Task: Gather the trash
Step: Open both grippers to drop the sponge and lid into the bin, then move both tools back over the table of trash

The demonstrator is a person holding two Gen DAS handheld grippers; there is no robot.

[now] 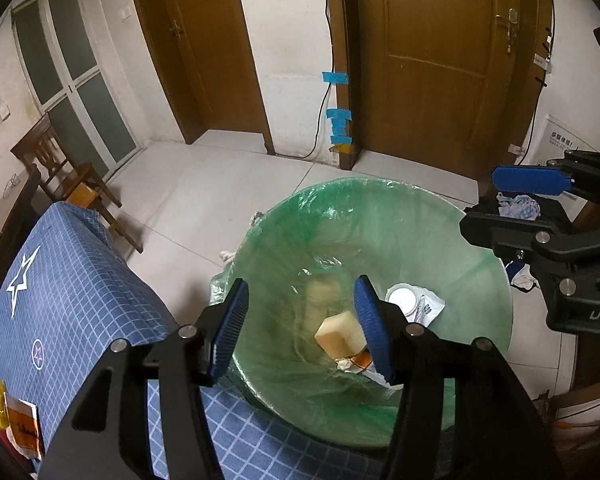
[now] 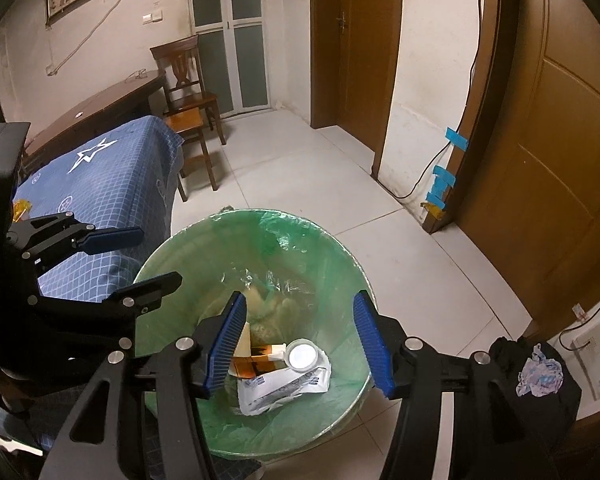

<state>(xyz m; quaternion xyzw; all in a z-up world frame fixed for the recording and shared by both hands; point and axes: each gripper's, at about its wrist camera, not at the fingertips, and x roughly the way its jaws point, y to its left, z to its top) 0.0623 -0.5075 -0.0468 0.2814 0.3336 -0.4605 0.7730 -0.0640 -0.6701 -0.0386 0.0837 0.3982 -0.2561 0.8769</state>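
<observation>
A yellow sponge (image 1: pixel 340 336), white lid (image 2: pixel 301 354) and printed wrapper (image 2: pixel 284 388) are lying in the green-lined bin (image 2: pixel 204 248); both hand-held grippers, left (image 1: pixel 300 332) and right (image 2: pixel 300 344), are hovering released above it

A round bin (image 2: pixel 342 360) with a green liner stands on the floor beside the bed. At its bottom lie a tan sponge (image 1: pixel 338 336), a white lid (image 2: pixel 301 354), a crumpled white wrapper (image 2: pixel 284 390) and an orange packet (image 2: pixel 256 364), heaped touching.

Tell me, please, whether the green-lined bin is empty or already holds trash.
Holds trash: in the bin, a sponge, a white lid and wrappers lie at the bottom.
</observation>
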